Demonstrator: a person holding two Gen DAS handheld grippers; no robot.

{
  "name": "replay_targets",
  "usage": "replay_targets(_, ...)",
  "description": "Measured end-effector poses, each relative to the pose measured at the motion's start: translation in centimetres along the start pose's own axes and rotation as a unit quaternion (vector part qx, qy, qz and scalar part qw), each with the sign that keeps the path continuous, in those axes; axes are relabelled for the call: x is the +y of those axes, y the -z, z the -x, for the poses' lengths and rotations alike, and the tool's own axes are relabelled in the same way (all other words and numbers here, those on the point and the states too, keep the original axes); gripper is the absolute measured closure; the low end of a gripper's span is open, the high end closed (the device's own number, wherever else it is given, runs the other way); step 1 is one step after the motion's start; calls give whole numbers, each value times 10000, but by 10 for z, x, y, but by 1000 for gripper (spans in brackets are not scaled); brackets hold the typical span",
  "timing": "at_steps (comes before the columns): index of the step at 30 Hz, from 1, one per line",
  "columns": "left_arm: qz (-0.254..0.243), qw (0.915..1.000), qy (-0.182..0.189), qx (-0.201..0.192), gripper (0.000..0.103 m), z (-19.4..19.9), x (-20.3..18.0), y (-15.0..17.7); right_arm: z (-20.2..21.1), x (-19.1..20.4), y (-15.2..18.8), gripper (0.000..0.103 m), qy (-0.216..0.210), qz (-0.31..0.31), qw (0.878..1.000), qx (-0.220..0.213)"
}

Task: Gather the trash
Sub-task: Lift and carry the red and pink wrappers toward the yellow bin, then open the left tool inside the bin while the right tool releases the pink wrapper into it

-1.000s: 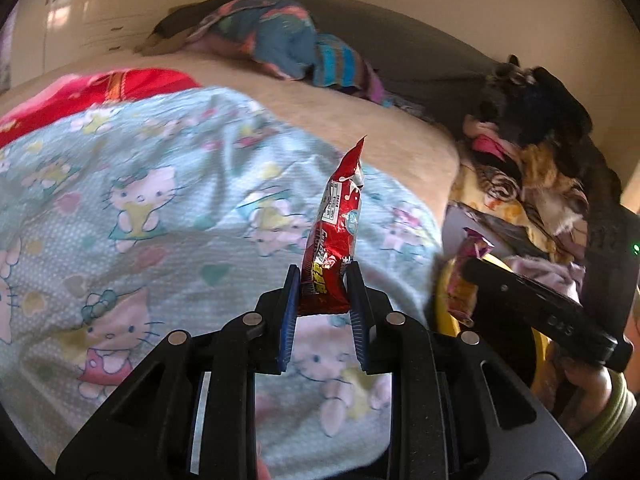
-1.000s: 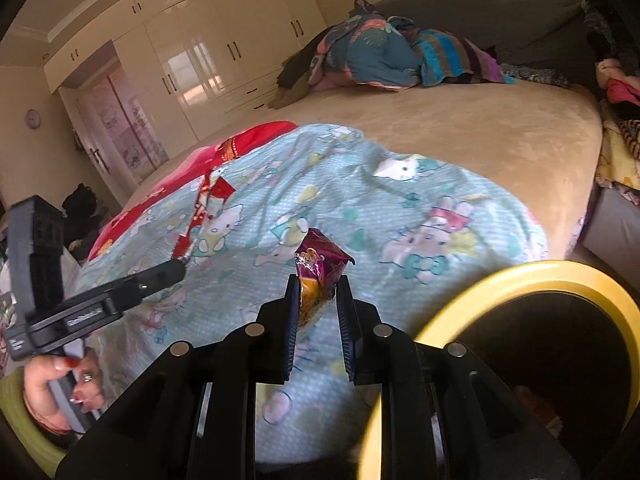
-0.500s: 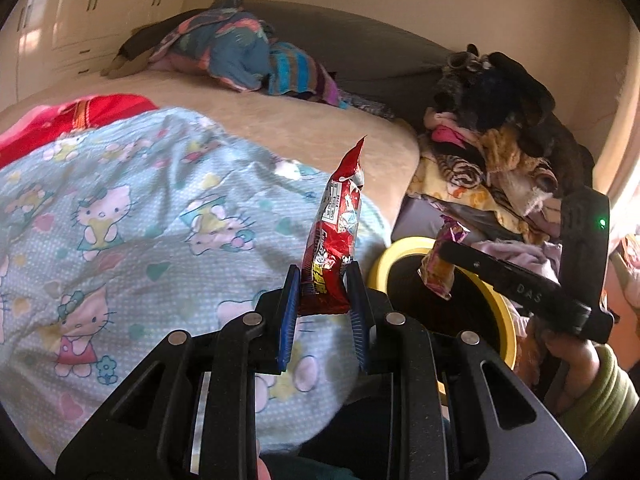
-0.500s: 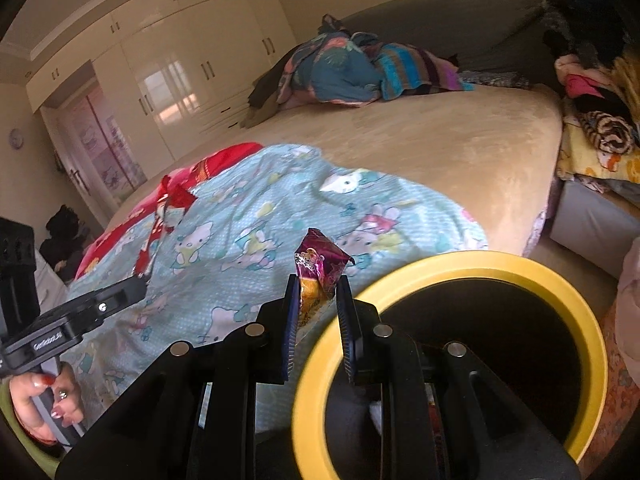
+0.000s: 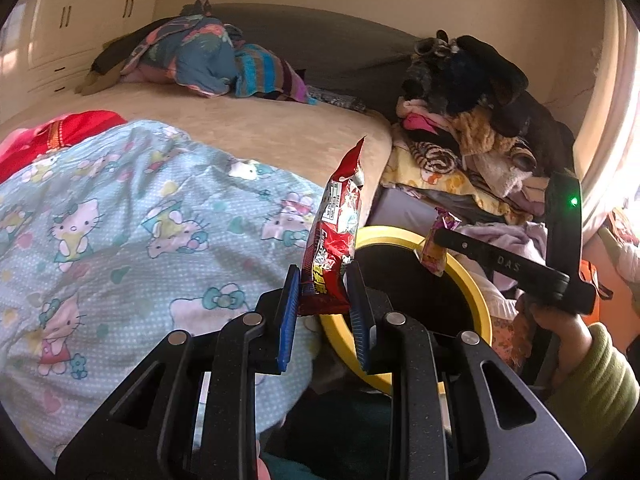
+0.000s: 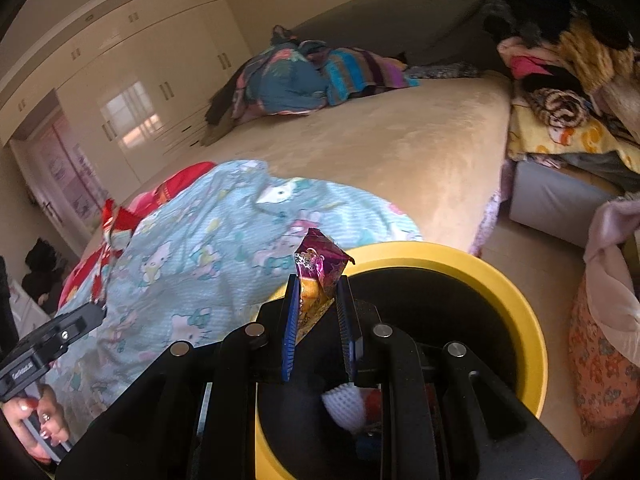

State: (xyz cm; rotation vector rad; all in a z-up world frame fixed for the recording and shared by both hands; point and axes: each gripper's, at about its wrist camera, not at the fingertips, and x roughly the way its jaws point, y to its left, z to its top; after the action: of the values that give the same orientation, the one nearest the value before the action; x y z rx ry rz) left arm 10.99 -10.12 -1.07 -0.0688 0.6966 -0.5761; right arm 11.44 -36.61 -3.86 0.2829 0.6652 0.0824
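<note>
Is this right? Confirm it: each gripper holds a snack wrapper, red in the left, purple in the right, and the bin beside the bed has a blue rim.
Wrong on one point: the bin's rim is yellow, as the right wrist view shows. The left gripper does hold the red wrapper, the right gripper the purple wrapper.

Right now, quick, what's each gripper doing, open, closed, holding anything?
Left gripper: closed on the red snack wrapper.
Right gripper: closed on the purple candy wrapper, over the yellow-rimmed bin.

Bin [image 6: 516,300] beside bed [image 6: 400,140]; quilt [image 6: 208,256] on bed
</note>
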Motion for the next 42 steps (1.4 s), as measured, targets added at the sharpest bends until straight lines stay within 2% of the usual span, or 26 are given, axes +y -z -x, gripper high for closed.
replay_targets(12, -336, 9989, 201, 254, 85, -18, -37, 11, 12, -46, 4, 85, 270, -335, 9991, 1)
replay_targets(22, -618, 9956, 268, 651, 85, -46, -64, 29, 2, -56, 13, 85, 357, -395, 9982, 267)
replay_targets(38, -864, 9886, 201, 1220, 85, -99, -80, 45, -15, -66, 25, 82, 264, -543, 9961, 641)
replay_targets(39, -865, 9884, 193, 1230, 84, -101, -80, 45, -15, -67, 25, 81, 260, -551, 9960, 656)
replay_targets(42, -875, 9885, 180, 1223, 74, -105, -82, 43, -16, -67, 24, 76, 233, -557, 9960, 660)
